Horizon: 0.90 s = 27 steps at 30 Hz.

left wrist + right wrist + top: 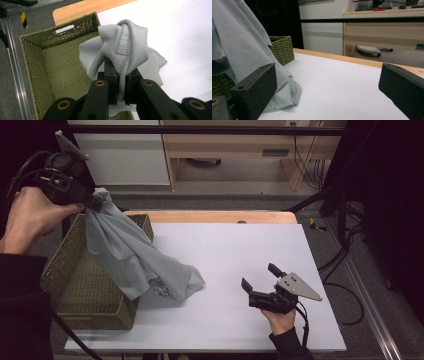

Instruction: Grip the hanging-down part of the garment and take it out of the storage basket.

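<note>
A pale grey-blue garment (pixel 131 254) hangs from my left gripper (pixel 92 202), which is shut on its ribbed edge (pixel 122 57) above the green woven basket (pixel 70 285). The cloth drapes over the basket's right rim and its lower end lies bunched on the white table sheet (pixel 235 250). My right gripper (pixel 259 277) is held low over the sheet to the right of the cloth, jaws wide open with nothing between them. In the right gripper view the garment (pixel 244 55) hangs at the left, just beyond the left jaw.
The basket (pixel 57 65) stands at the table's left side; its inside looks bare in the left gripper view. A wooden table edge (pixel 215 216) runs behind the sheet. Beyond it are a wooden cabinet (pixel 240 150) and floor cables (pixel 345 260).
</note>
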### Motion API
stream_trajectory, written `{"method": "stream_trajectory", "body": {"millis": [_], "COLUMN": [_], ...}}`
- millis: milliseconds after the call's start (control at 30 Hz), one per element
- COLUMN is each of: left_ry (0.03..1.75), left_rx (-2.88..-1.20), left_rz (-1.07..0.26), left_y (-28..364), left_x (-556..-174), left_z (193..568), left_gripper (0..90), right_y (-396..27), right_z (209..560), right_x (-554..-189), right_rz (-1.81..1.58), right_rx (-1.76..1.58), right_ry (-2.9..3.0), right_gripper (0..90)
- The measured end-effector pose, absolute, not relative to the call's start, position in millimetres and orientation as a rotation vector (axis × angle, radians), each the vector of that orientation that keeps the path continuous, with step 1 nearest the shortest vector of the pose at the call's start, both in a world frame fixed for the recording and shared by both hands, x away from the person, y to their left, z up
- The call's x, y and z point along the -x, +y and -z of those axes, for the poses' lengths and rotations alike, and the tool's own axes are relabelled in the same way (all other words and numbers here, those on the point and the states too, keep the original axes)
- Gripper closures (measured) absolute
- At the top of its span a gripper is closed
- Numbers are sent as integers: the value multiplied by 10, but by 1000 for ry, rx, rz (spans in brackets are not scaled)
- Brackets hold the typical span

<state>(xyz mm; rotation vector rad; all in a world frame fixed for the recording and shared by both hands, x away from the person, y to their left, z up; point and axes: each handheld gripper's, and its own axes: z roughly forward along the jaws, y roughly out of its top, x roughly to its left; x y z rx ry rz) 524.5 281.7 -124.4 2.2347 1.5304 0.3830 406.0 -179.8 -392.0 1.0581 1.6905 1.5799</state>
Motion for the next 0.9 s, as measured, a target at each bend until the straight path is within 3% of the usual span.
{"method": "stream_trajectory", "body": {"millis": [500,900], "left_ry": [1531,1534], "left_rx": [-2231,-2228], "left_rz": [-376,-365], "left_y": [2849,2889], "left_x": [-5242,-5245], "left_z": [1267,1300], "left_gripper": [822,822], "right_y": [-2125,-2128], "right_z": [4167,4250], "right_x": [-3817,-3752], "right_rz": [-1523,-1500], "right_rx": [-1074,-1071], "right_ry": [1664,1669], "right_gripper": [17,13]}}
